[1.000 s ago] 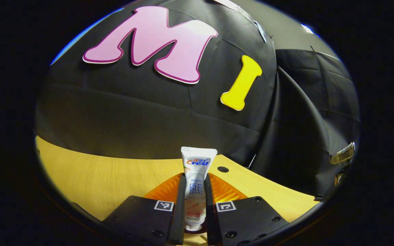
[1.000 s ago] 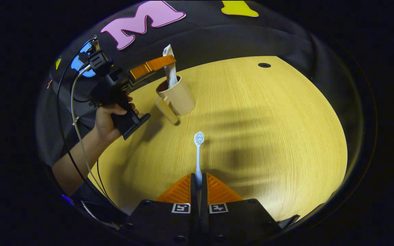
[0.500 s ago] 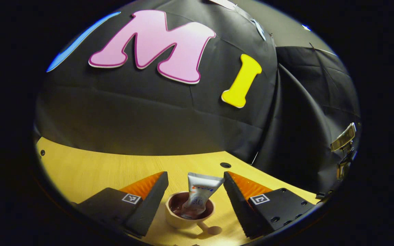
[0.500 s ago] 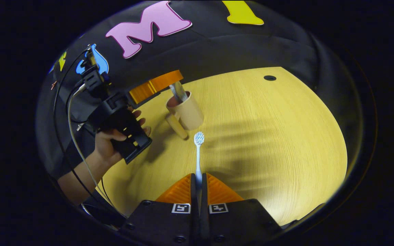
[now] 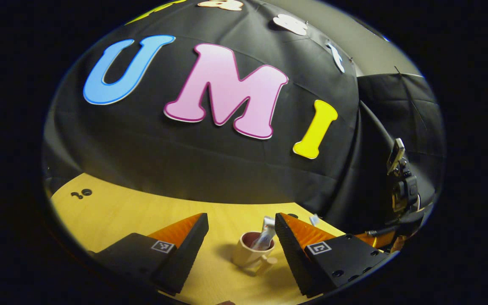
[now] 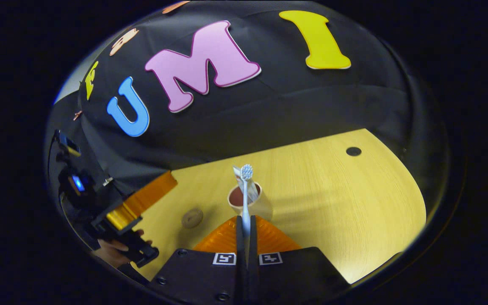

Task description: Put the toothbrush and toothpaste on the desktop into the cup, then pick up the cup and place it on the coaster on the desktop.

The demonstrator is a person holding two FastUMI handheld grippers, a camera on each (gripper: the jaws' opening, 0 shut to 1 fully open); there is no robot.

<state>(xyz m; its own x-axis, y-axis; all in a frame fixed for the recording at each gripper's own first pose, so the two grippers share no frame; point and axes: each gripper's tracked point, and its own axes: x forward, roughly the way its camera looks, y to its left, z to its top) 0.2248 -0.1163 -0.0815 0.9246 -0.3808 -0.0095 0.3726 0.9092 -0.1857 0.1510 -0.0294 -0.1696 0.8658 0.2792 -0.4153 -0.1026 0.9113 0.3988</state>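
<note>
My left gripper had let go and backed off, jaws wide; toothpaste sat in the cup, lower centre. Right gripper clamped the toothbrush above it, coaster lower left.

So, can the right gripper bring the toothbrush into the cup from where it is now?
Probably yes. The right gripper holds the toothbrush just short of the cup; the toothpaste leaves part of the mouth free, and the left gripper stands off to the side.

Light falls from overhead, warm and bright on the worktop, while the cloth wall stays dim. The cup throws a soft shadow; edges bow and darken, detail stays sharp.
</note>
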